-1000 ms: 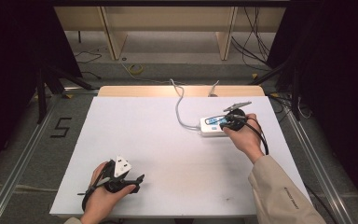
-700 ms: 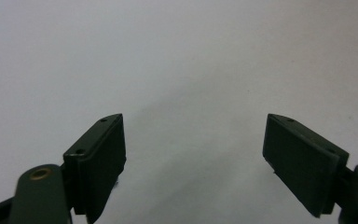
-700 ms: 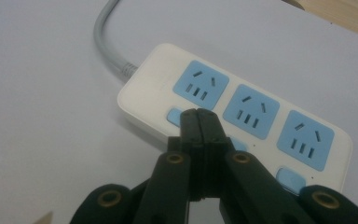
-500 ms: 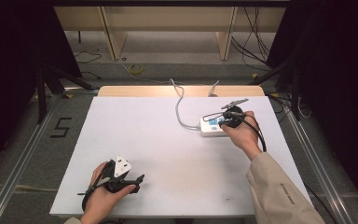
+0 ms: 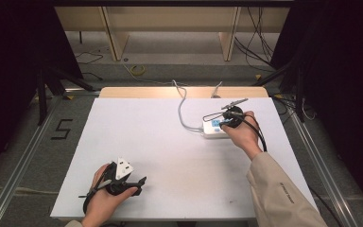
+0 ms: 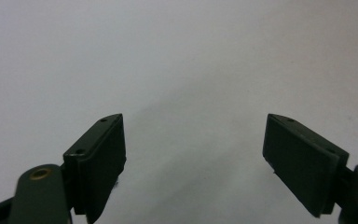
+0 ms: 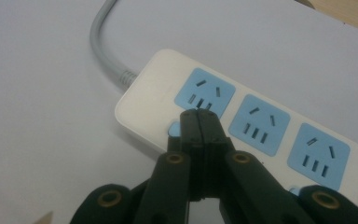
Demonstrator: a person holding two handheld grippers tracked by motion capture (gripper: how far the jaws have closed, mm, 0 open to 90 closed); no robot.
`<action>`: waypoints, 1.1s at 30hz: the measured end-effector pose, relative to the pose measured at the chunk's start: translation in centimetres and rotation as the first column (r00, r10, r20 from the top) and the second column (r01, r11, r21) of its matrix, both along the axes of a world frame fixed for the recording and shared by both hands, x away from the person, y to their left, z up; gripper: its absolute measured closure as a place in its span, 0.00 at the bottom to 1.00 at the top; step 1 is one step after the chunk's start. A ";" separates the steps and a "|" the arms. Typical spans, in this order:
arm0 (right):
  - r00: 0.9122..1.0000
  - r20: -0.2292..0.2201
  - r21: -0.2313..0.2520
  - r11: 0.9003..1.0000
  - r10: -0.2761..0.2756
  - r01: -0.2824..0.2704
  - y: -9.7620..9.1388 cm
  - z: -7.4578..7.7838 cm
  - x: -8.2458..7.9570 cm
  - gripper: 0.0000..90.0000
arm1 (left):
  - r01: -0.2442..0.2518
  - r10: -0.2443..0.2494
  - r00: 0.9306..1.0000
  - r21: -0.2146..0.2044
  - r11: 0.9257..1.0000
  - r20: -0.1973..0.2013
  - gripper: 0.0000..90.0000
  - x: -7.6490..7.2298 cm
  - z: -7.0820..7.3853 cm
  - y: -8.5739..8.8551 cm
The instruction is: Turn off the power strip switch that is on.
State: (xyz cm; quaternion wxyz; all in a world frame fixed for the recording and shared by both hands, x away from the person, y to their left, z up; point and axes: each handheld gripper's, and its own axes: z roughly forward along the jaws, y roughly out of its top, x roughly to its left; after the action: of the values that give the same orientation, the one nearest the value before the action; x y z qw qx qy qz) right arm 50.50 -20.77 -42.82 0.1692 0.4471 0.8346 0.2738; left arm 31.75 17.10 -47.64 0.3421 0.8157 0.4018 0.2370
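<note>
White power strip (image 7: 242, 126) (three blue sockets) under right gripper (image 7: 199, 114), jaws pressed together, empty; left gripper (image 6: 193, 140) jaws apart, empty.

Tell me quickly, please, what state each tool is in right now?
Left tool: open, nothing between its jaws, over the bare white table.
Right tool: shut, holding nothing, tips at the power strip beside a small blue button.

A white table (image 5: 170, 156) bears a white power strip (image 5: 213, 127), its grey cord (image 5: 183, 109) apparently trailing off.

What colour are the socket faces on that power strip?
Light blue, set in the white power strip; clearest in the right gripper view.
</note>
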 end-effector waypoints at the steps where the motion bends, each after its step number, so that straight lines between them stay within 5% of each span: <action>1: 1.000 -0.002 0.000 1.000 -0.002 0.002 0.1 0.0 0.0 1.00 | 0.001 -0.001 1.000 0.000 1.000 0.000 0.23 0.0 0.0 0.0; 33: 0.999 -0.047 -0.032 0.999 -0.001 -0.001 1.7 -1.4 1.3 1.00 | 0.002 -0.002 1.000 -0.004 1.000 -0.003 0.23 0.1 0.0 0.0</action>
State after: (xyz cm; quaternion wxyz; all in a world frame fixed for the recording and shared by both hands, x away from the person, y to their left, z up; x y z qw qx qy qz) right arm 51.80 -19.09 -44.23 0.1565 0.4507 0.8426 0.2497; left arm 31.83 17.06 -47.69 0.3432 0.8158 0.4019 0.2349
